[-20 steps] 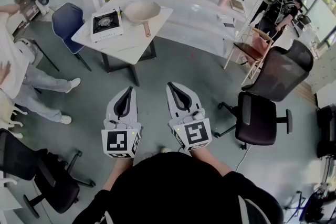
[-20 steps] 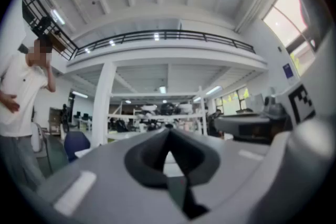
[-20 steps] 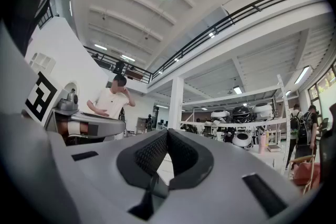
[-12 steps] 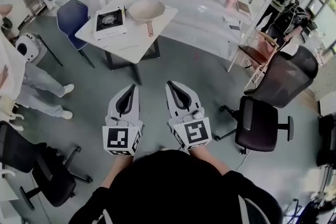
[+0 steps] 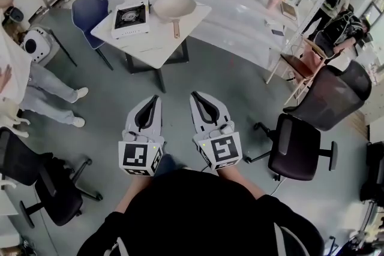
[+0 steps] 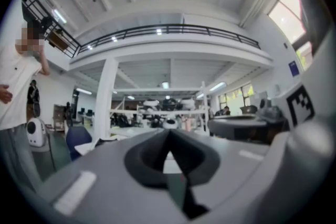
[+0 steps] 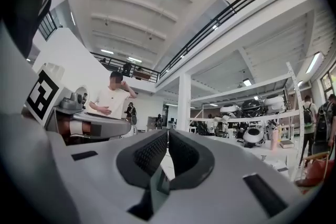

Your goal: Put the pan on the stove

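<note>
Item: pan point(image 5: 173, 7), one, pale cream, shallow round bowl with a slim brownish handle point(image 5: 176, 29) pointing toward us. Location: on the white surface point(image 5: 153, 48), just beside the stove point(image 5: 131, 17) and to its right in the head view; we cannot tell whether the two touch. Not yet on the burner. Stove: small tabletop single-burner unit, white body, dark grate at its centre. Handling, as we judge it: a rigid item of moderate weight, with most of the mass in the bowl, so a hold far out on the handle would let the bowl sag or twist. The coated rim looks smooth and likely slick under a pad. The handle is narrow enough to clamp and probably gives better friction. Recommended hold: on the handle close to where it joins the bowl, with a second pinch on the rim if the bowl droops. We would lift it clear of the grate and not slide it, since the stove looks light enough to shift when knocked. Tools: left hand-held gripper point(image 5: 153, 99) and right hand-held gripper point(image 5: 195, 96), both with jaws pressed together and nothing between them, held low over the floor, well apart from the surface.
</note>
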`<state>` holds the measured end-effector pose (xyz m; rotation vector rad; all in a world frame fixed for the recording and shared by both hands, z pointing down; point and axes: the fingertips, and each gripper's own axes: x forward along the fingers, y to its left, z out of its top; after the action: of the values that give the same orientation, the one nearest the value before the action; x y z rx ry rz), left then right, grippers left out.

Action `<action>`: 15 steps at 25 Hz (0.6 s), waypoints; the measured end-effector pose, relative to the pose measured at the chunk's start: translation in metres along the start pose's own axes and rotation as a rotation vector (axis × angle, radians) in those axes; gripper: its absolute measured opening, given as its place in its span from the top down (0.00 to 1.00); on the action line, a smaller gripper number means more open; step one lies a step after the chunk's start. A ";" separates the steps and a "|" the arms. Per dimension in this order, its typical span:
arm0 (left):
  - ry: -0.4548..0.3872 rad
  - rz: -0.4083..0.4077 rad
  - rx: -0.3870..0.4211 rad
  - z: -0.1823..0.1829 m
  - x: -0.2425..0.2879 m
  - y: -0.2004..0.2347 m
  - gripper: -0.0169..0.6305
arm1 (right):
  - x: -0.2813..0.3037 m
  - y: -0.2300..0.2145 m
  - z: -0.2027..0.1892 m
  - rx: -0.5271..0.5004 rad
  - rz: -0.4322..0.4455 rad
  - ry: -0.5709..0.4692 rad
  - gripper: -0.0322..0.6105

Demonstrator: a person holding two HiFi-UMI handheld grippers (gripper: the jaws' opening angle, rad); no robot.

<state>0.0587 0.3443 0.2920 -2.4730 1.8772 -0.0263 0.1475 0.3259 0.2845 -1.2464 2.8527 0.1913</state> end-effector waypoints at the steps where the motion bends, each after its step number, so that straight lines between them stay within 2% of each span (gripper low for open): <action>1: -0.005 0.002 0.000 0.000 0.002 0.001 0.97 | 0.002 0.000 0.000 -0.012 0.004 0.001 0.92; 9: -0.033 0.000 -0.013 -0.010 0.027 0.018 0.97 | 0.025 -0.012 -0.015 -0.036 0.000 -0.004 0.91; 15: -0.073 -0.011 -0.012 -0.019 0.065 0.045 0.97 | 0.062 -0.033 -0.027 -0.064 -0.048 -0.024 0.91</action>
<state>0.0324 0.2690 0.3086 -2.4562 1.8412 0.0737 0.1307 0.2551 0.3039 -1.3122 2.8146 0.2965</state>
